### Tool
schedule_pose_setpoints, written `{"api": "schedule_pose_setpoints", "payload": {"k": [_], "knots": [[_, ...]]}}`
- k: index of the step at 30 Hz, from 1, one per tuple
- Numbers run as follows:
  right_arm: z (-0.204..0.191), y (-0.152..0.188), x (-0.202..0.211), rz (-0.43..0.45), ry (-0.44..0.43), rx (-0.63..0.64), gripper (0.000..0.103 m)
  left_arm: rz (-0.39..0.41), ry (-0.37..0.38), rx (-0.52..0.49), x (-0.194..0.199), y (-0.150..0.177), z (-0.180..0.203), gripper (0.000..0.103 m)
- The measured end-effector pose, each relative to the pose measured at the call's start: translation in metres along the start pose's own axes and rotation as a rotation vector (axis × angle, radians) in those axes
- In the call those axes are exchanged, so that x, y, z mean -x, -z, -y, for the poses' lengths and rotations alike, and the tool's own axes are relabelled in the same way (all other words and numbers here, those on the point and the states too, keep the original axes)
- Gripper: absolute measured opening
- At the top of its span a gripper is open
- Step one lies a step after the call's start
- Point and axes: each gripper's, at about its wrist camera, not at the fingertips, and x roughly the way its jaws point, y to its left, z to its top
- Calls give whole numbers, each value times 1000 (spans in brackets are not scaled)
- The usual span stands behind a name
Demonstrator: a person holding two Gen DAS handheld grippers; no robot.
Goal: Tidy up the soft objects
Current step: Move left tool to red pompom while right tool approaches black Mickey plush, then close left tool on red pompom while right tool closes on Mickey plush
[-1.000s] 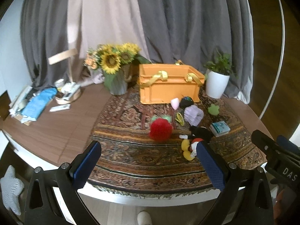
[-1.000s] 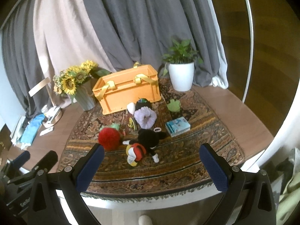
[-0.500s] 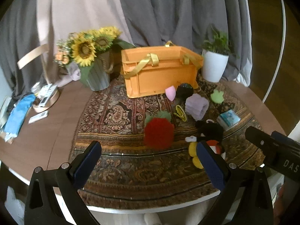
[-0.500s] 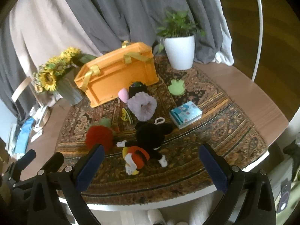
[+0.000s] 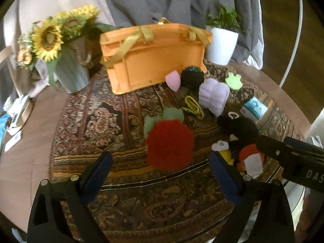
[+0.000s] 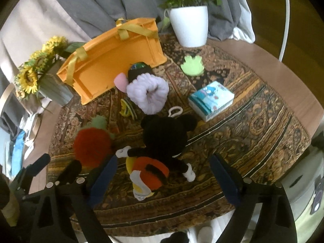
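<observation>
Soft toys lie on a patterned rug in front of an orange crate. A red fluffy strawberry lies just beyond my open, empty left gripper. A black mouse plush lies just beyond my open, empty right gripper. Behind them are a lilac scrunchie, a pink sponge, a black pouch, a yellow hair tie and a green frog sponge.
A sunflower vase stands left of the crate and a white plant pot to its right. A small blue box lies on the rug at right. Papers and blue cloth lie on the wooden table at far left.
Both grippers have moved forward and down over the rug. The strawberry and the mouse plush now loom close in front of the open jaws.
</observation>
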Motion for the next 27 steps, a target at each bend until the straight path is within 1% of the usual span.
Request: {"api": "schedule_pose_setpoints", "payload": {"k": [4,6,10,16,18,20,23,25,27], "knots": [[-1,2,-13,-31,8,-12,89,-26,36,-15,-18,1,-1,97],[-3,2,-18,-45,12,-14,87,-36,42,-20,-25,1,-2,97],[-5,1,-29,-57,34,-9,87,-62,73,-20,-41,2,-5,96],[-8,1,-47,-92,54,2,86,-85,93,-24,-62,0,-8,91],[-9,1,-51,-95,47,2,86,-88,95,-36,-68,-1,-8,87],[-10,0,-54,-95,40,8,80,-93,104,-42,-74,-3,-9,82],[-15,0,-59,-89,39,41,75,-93,118,-43,-79,-5,-9,76],[-17,0,-62,-95,27,46,72,-91,123,-42,-83,-6,-9,70],[-18,1,-63,-93,23,44,69,-92,136,-39,-85,-7,-8,60]]}}
